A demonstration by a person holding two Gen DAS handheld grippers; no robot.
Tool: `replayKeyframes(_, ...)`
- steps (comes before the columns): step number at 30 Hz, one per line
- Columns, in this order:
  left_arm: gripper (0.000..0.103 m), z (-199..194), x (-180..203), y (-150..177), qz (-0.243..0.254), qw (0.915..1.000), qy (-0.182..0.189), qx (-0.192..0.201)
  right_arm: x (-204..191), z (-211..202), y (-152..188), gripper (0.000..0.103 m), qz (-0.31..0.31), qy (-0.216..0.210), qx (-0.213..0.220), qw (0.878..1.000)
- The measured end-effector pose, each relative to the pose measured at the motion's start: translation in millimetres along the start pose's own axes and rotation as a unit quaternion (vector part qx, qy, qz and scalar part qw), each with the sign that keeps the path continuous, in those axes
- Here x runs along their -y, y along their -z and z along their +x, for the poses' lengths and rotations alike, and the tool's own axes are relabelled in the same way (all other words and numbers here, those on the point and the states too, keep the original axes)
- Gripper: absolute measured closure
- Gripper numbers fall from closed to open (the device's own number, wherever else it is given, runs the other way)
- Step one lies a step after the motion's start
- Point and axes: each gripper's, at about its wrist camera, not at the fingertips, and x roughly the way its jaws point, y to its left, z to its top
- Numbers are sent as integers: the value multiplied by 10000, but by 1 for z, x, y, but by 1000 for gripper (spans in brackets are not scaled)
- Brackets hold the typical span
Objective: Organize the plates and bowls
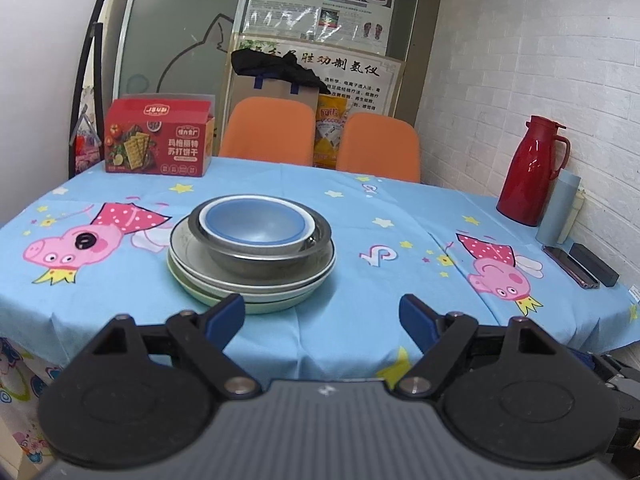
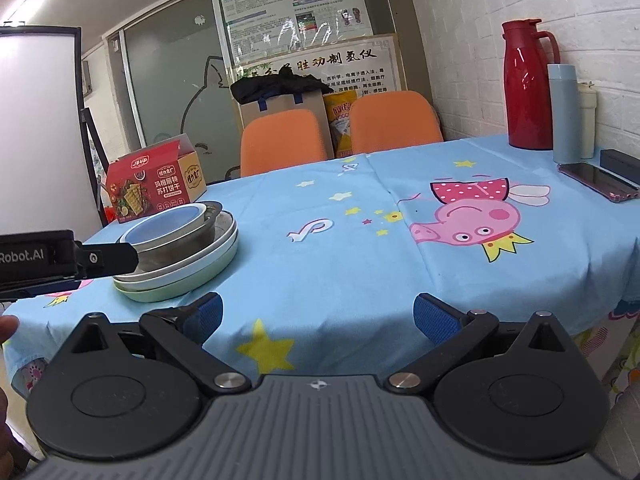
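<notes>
A blue bowl (image 1: 254, 222) sits inside a steel bowl (image 1: 260, 258), which rests on a stack of pale plates (image 1: 252, 290) on the blue cartoon tablecloth (image 1: 360, 332). My left gripper (image 1: 322, 314) is open and empty, just in front of the stack near the table's front edge. In the right wrist view the same stack (image 2: 180, 268) stands at the left with the blue bowl (image 2: 164, 230) on top. My right gripper (image 2: 316, 314) is open and empty, to the right of the stack. The left gripper's body (image 2: 60, 258) shows at the left edge.
A red cracker box (image 1: 158, 142) stands at the back left. A red thermos (image 1: 532, 172), a blue tumbler (image 1: 558, 208), a phone (image 1: 570, 266) and a black case (image 1: 594, 264) stand at the right by the brick wall. Two orange chairs (image 1: 320, 140) stand behind the table.
</notes>
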Motion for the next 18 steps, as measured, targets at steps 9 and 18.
replayKeyframes(9,21,-23,6,18,377,9984,-364,189,-8,-26,7,0,-223,-44,251,9994)
replayKeyframes(18,22,-21,-6,27,243,9987,-344,293,-16,-17,16,0,-287,-137,13,9995)
